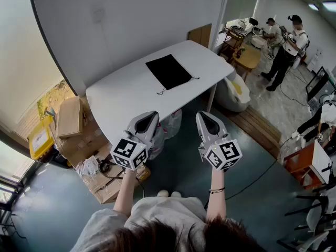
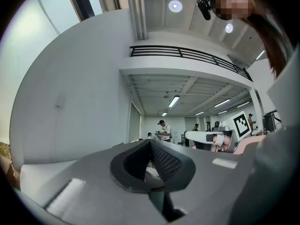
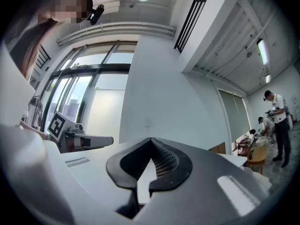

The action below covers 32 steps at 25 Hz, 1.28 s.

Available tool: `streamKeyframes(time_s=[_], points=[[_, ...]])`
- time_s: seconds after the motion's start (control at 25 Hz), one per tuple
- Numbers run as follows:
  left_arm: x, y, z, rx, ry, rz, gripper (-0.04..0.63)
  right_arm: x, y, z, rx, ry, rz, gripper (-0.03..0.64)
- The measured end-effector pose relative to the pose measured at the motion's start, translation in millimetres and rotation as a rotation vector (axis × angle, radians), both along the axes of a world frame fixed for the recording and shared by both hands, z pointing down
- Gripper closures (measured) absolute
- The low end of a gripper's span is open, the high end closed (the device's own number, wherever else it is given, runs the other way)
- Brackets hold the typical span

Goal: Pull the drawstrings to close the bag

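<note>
Grey-white left gripper [image 1: 151, 115] and right gripper [image 1: 202, 115] hovering lower centre, jaws fully closed, gripping nothing; flat black fabric drawstring bag [image 1: 168, 71] lying on white table [image 1: 121, 98], upper centre

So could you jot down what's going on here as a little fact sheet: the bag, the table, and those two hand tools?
bag: black, lying flat on the table, nothing touching it
drawstrings: slack, trailing from the bag's nearer edge
table: white, holds the bag
left gripper: shut, empty, held in the air away from the bag
right gripper: shut, empty, level with the left one
task: not started yet
</note>
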<state>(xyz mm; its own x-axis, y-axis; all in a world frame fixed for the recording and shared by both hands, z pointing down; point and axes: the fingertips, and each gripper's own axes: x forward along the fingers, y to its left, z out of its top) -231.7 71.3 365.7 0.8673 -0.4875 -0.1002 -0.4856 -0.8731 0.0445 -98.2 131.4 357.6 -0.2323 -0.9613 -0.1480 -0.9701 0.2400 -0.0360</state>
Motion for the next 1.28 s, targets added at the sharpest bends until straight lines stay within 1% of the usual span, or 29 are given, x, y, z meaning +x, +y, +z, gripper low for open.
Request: streamKeyframes(time_s=[0.4,0.6,0.84,1.28], points=[[2.1,3.1,3.8,-0.007,-0.012,-0.012,0.611,9.3,11.3,3.7,-0.007,-0.002,0.003,0.604],[6.7,4.6,9.0,-0.02,-0.021,-0.008,0.611,14.7,12.5,2.5,0.007,-0.04,-0.013,0.604],[16.3,4.8,9.1,-0.02,-0.02,-0.014,0.611,25.2,9.8,0.1,0.014,-0.036,-0.02,0.604],[42.7,7.2,-2.2,0.005,-0.01,-0.035,0.611,41.7,4.2,-7.8,0.021,0.007,-0.067,0.604]])
